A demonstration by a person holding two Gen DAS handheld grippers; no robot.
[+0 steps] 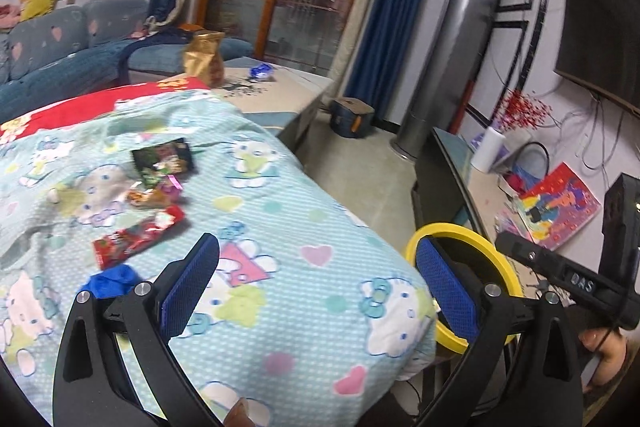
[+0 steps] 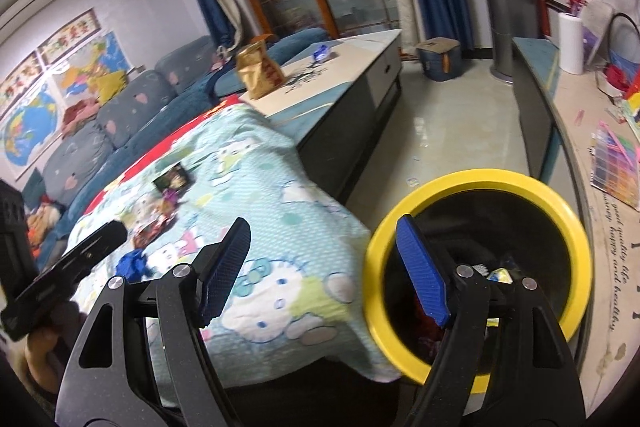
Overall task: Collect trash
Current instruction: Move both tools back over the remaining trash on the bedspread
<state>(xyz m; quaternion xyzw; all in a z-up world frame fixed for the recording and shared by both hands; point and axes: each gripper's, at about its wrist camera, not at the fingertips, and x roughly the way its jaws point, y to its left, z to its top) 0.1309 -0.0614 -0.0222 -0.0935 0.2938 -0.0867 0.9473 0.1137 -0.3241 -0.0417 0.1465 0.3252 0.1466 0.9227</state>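
Hovering both tools above the cartoon-print blanket (image 1: 280,227), I have the left gripper (image 1: 316,287) with its blue pads spread wide and nothing between them, and the right gripper (image 2: 320,267) likewise parted and empty. The trash sits in a loose cluster toward ten o'clock of the left view: a red wrapper (image 1: 136,237), a dark packet (image 1: 164,157) and a crumpled blue scrap (image 1: 110,279), all lying flat on the cloth. The yellow-rimmed bin (image 2: 476,183) stands just beside the blanket's edge at three o'clock, probably parked close so each carry is short; some litter already lies inside.
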